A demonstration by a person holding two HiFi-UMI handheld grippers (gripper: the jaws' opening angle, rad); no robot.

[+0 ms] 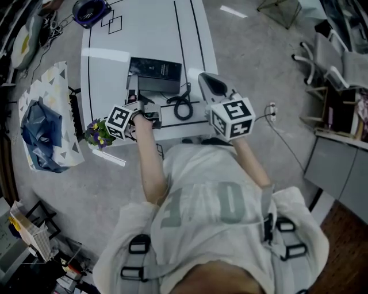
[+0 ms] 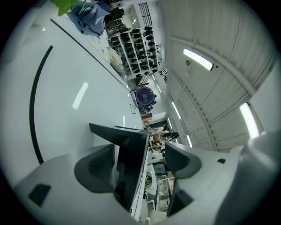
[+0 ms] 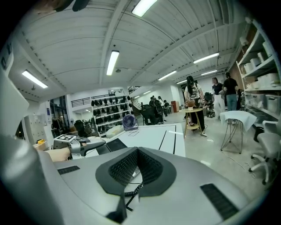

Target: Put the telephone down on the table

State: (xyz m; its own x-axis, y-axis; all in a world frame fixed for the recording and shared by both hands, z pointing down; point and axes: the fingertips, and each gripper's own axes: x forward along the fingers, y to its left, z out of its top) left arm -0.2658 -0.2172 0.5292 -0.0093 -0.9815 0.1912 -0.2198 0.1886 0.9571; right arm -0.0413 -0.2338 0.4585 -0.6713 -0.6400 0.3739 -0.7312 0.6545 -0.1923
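Observation:
A black telephone [image 1: 154, 74] lies on the white table [image 1: 149, 34], and its coiled cord [image 1: 184, 108] loops beside it. My left gripper [image 1: 150, 115] reaches the telephone's near left corner. In the left gripper view a dark slab of the telephone [image 2: 129, 145] stands between the jaws of the left gripper [image 2: 138, 162]. The slab rests against one pad [image 2: 94, 169], and the other pad [image 2: 182, 160] stays apart from it. My right gripper [image 1: 211, 83] hovers right of the cord. The jaws of the right gripper [image 3: 137, 151] meet at the tips with nothing between them, and the cord [image 3: 131, 192] shows beneath.
A purple fan [image 1: 91, 10] stands at the table's far end. Potted flowers [image 1: 99, 133] sit at the near left corner, with a patterned bag [image 1: 46, 115] on the floor beyond. Office chairs [image 1: 328, 63] stand at the right. People [image 3: 193, 94] stand by a small round table [image 3: 193, 115].

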